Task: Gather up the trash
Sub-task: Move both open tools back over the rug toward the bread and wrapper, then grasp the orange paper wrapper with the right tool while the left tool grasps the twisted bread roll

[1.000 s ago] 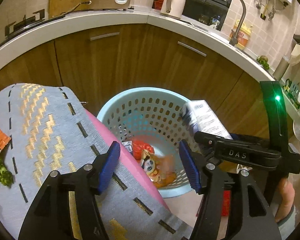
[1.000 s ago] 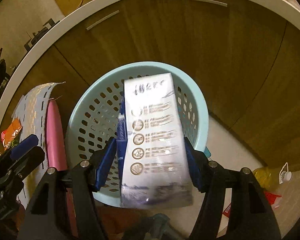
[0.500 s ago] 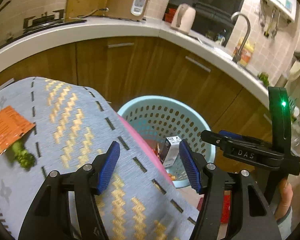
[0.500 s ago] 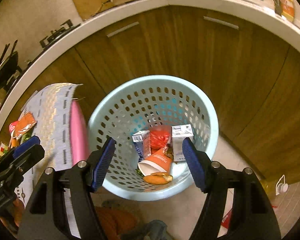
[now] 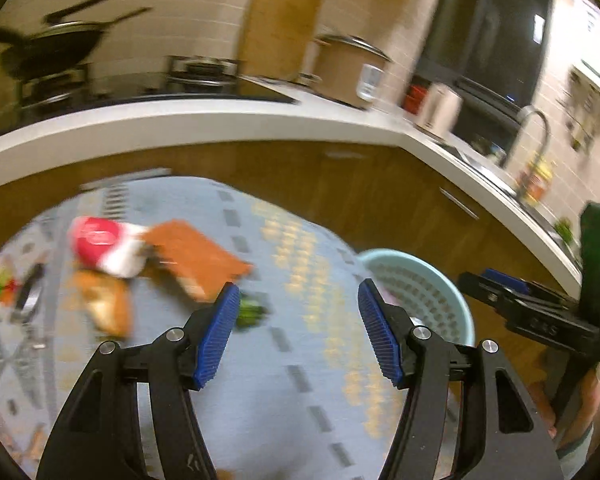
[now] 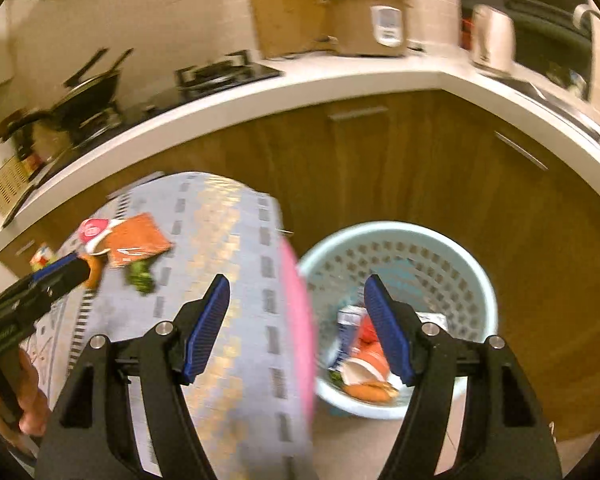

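Note:
On the grey patterned tablecloth (image 5: 288, 236) lie an orange packet (image 5: 198, 258), a red and white cup (image 5: 100, 244), a piece of broccoli (image 5: 252, 312) and a brownish scrap (image 5: 104, 306), all blurred. My left gripper (image 5: 300, 332) hangs open and empty above the cloth, near the broccoli. My right gripper (image 6: 298, 324) is open and empty over the table's pink edge, beside the light blue basket (image 6: 396, 227). The basket holds cartons (image 6: 348, 318) and an orange cup (image 6: 366, 364). The right wrist view also shows the orange packet (image 6: 136, 240) and the broccoli (image 6: 140, 276).
Wooden cabinets (image 6: 420, 168) under a white counter (image 6: 300, 84) curve behind the table and basket. A wok, a rice cooker (image 6: 368, 20) and a kettle stand on the counter. A hand (image 6: 24, 400) holds the left gripper (image 6: 32, 292) at the left edge.
The right gripper let the white carton drop into the basket. Both grippers then rose and swung left, away from the basket and over the table with its litter.

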Demonstrator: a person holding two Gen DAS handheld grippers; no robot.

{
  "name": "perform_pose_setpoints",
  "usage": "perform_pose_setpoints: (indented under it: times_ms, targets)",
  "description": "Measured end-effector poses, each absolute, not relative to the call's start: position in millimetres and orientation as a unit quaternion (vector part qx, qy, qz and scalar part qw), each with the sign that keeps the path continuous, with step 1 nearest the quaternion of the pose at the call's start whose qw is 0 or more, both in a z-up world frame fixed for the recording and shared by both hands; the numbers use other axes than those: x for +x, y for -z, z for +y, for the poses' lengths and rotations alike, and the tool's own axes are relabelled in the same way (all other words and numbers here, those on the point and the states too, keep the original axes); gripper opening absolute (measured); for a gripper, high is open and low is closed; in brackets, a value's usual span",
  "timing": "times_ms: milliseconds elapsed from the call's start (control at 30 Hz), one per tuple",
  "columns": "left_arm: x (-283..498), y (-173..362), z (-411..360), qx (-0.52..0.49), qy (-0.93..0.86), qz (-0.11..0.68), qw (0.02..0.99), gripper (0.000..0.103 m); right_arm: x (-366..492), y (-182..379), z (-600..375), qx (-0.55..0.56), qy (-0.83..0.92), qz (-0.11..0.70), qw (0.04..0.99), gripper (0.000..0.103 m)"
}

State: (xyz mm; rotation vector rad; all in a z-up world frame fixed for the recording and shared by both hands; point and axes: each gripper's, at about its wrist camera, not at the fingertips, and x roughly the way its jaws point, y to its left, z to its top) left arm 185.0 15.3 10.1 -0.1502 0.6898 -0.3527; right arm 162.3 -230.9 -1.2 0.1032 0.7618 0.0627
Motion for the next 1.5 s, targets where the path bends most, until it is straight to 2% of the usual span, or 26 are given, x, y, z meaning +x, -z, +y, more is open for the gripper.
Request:
perform_pose_setpoints:
  times_ms: [67, 133, 367, 533, 733, 867, 1100, 1233, 1500]
  targets:
    - [186, -10, 42, -0.082, 0.140, 0.340, 0.926, 0.060, 168, 0, -207, 0.035, -0.056, 0.371, 0.926, 0.053]
    - [188, -4, 66, -0.096, 0.122, 0.350, 0.924, 0.060, 174, 0, -186, 0.019, -0.074, 0.374, 0.924, 0.048]
    - [209, 34, 127, -0.131, 0.067, 0.406, 0.902, 0.060, 199, 12, -119, -0.019, -0.129, 0.391, 0.911, 0.048]
    - [225, 49, 136, -0.139, 0.050, 0.418, 0.896, 0.075, 215, 19, -83, -0.024, -0.165, 0.398, 0.902, 0.048]
    - [244, 63, 131, -0.140, 0.051, 0.429, 0.891, 0.075, 235, 28, -52, -0.040, -0.184, 0.407, 0.894, 0.048]
    - [253, 69, 129, -0.138, 0.044, 0.421, 0.896, 0.070, 248, 38, -39, -0.047, -0.189, 0.418, 0.887, 0.048]
    - [255, 71, 126, -0.117, 0.042, 0.408, 0.904, 0.043, 261, 55, -24, -0.064, -0.195, 0.432, 0.878, 0.049]
    - [248, 71, 133, -0.134, 0.041, 0.395, 0.908, 0.029, 271, 61, -15, -0.072, -0.192, 0.436, 0.876, 0.060]
    - [241, 68, 142, -0.155, 0.019, 0.379, 0.912, 0.026, 297, 74, -7, -0.080, -0.175, 0.447, 0.873, 0.060]
